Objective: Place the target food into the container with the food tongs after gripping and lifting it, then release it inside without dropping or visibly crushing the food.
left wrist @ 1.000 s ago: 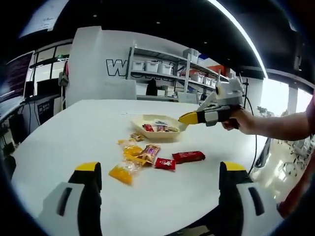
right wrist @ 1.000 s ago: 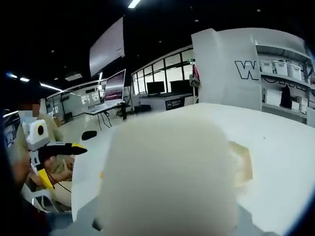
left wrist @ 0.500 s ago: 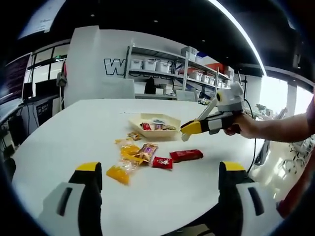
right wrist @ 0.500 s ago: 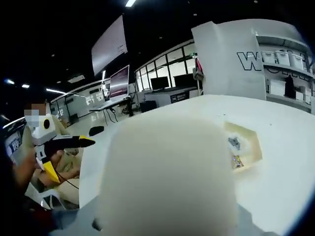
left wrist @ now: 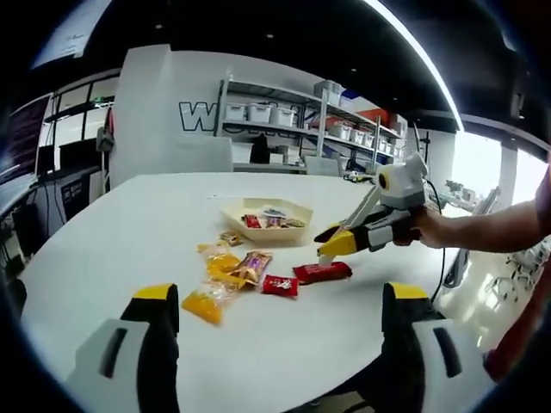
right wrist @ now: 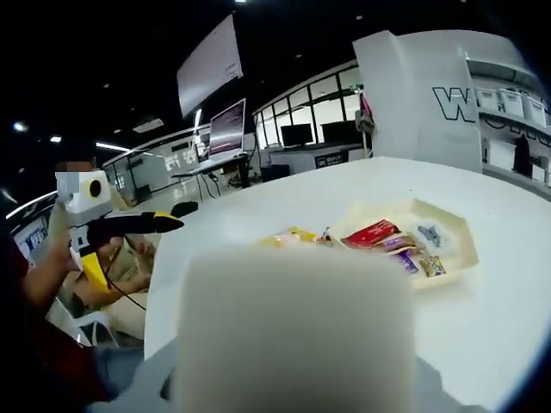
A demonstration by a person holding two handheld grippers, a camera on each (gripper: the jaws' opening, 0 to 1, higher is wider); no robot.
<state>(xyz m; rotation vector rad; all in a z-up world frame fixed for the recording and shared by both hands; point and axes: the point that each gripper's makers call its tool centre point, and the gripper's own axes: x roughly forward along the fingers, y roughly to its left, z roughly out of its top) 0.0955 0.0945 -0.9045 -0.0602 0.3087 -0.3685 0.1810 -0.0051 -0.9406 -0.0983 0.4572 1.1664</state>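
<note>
The right gripper (left wrist: 331,249), its yellow-tipped jaws parted with nothing visibly between them, tilted down just above the long red wrapped snack bar (left wrist: 322,272) on the white table (left wrist: 129,232), apparently lining up a pick for the shallow cream tray (left wrist: 237,212) beyond, which held a few wrapped sweets. The left gripper (left wrist: 280,297) hung wide apart and empty near the table edge, likely kept clear. The right gripper view showed the tray's contents (right wrist: 392,241) closer, but a pale blurred block (right wrist: 297,331) hid its own jaws.
</note>
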